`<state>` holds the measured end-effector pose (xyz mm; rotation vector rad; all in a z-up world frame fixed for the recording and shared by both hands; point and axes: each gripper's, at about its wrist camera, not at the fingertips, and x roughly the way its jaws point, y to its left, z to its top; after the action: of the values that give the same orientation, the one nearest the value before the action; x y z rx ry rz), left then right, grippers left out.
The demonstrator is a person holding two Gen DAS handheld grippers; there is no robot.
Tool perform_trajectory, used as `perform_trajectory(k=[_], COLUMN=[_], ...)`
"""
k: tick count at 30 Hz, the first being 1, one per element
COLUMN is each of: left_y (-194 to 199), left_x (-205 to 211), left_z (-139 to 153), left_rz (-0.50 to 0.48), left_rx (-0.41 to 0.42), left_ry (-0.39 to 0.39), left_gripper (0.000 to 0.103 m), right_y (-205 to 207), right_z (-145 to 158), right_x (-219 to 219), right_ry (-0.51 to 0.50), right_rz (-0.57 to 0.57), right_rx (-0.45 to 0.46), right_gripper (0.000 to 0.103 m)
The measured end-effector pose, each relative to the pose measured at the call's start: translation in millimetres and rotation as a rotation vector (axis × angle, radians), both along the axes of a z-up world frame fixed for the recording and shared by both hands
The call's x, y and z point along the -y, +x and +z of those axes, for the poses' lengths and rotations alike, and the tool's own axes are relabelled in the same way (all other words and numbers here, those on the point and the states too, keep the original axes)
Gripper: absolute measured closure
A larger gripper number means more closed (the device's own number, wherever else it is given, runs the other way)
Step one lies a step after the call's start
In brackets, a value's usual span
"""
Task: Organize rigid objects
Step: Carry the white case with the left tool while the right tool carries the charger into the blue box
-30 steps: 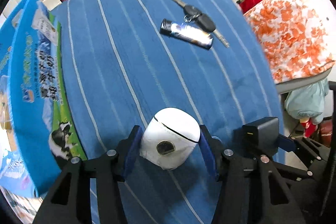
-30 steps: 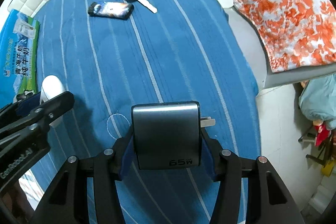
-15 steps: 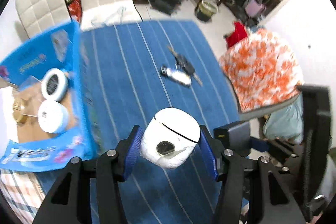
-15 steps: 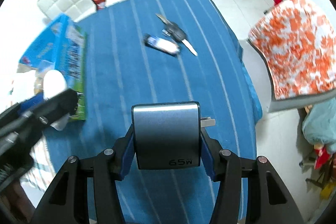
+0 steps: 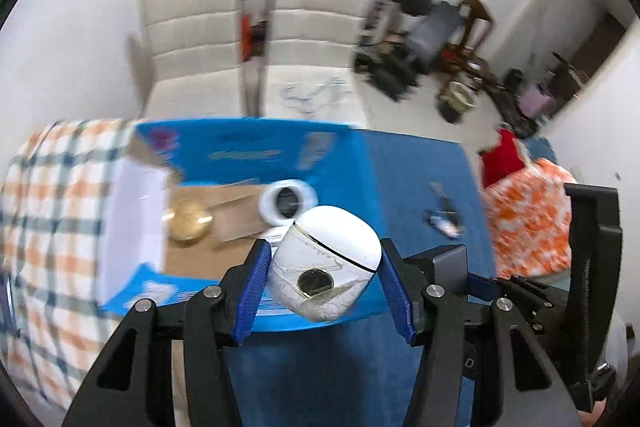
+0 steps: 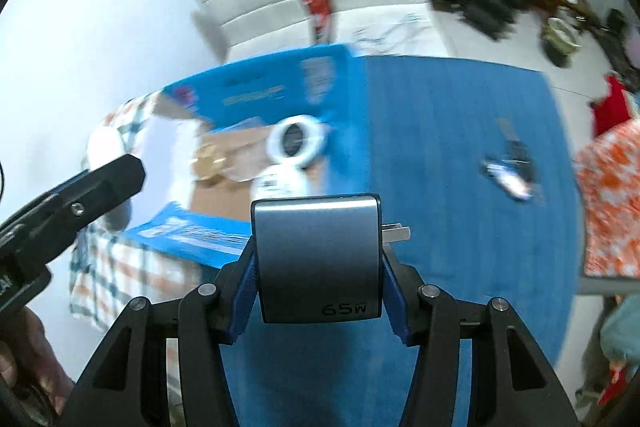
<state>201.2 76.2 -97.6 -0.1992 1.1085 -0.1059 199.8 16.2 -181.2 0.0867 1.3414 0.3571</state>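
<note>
— While both loads are held up off the table, what exactly is each hand carrying?

— The left gripper (image 5: 326,283) is clamped on a white earbud case (image 5: 326,271), blue pads pressing its two sides, the round metal disc on its underside facing the camera. The right gripper (image 6: 318,267) is closed around a grey 65W charger (image 6: 318,259), its plug prongs sticking out to the right.

— And what has changed from half a second ago?

— Both cameras have tipped upward and swung left. Earlier the blue striped tablecloth (image 6: 460,155) filled most of each view; now the white wall and the white quilted chairs (image 5: 248,39) take up the top half. The open blue cardboard box (image 5: 256,151), which sat at the far left edge, is now straight ahead of the earbud case.

— What is in that box?

— A white ring-shaped roll of tape (image 5: 290,203), a gold round tin (image 5: 188,223), and another white item partly hidden behind the case. From the right wrist the box (image 6: 256,95) lies ahead and to the left of the charger.

— Anything left on the cloth?

— The car key (image 6: 518,151) and the lighter (image 6: 506,179) touching it, now well off to the right and blurred.
</note>
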Motion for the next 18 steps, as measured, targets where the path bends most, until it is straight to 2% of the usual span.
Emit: perform_trajectory(k=[4,8,13,18], left_y=[11,29,46,56], left_x=[-65,-112,-143,-150], left_z=[-39,-86,-134,-160], left_rz=[0.09,0.15,0.176,0.174], left_rx=[-0.101,-0.202,-0.31,-0.374], left_ry=[-0.042,-0.097,-0.149,-0.165], left_gripper=[0.051,0.051,0.051,0.051], right_y=[12,27,46,56], right_z=[-38,-81,-123,-150], right_x=[-57,-101,-128,-142], right_ry=[0.036,0.018,-0.011,-0.043], right_rz=[0.052,0.07,0.076,0.075], right_rx=[-0.068,-0.129,-0.193,-0.226], right_gripper=[0.046,0.046,0.046,0.046])
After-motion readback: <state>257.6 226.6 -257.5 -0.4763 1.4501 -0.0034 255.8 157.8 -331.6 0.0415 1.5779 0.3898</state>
